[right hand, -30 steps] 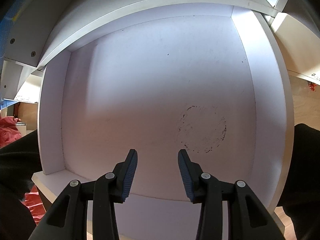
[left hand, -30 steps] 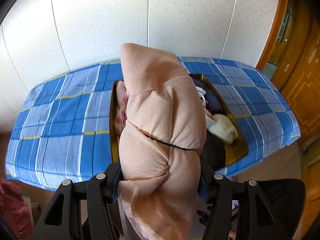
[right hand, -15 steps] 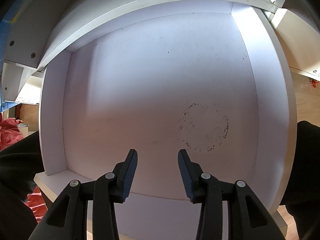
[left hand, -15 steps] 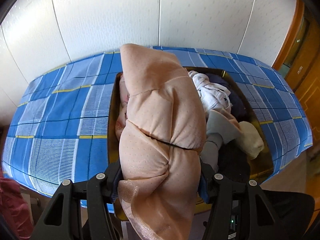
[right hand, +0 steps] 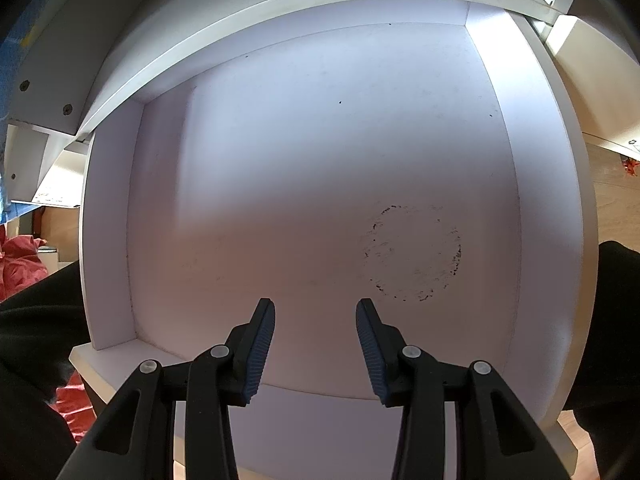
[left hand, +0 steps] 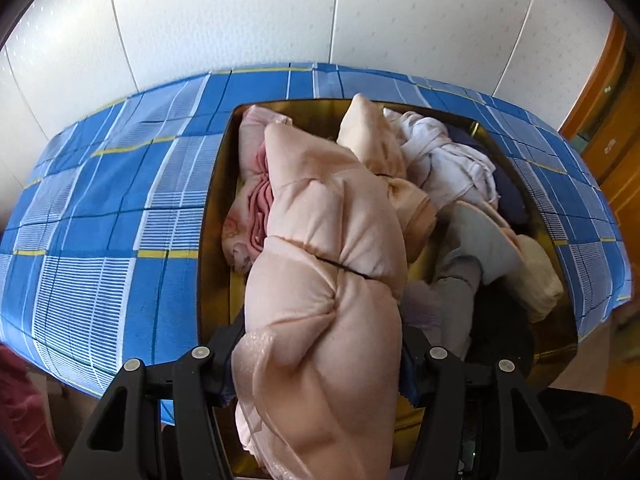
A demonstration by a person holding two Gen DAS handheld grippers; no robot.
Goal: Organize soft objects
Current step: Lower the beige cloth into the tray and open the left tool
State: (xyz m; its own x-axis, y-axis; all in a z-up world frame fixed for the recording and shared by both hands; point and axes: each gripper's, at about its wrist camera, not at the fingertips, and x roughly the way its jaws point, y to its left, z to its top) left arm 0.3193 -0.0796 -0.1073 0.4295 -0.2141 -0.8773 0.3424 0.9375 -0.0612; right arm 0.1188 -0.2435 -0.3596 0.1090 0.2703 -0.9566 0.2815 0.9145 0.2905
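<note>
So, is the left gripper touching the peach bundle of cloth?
Touching. In the left wrist view both fingers of the left gripper press against the sides of the peach bundle, which bulges out between them.

surface: blue plaid bed [left hand: 120, 216] | on it: gold tray [left hand: 212, 208] of clothes

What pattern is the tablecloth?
Blue plaid tablecloth with white and yellow lines; left wrist view.
</note>
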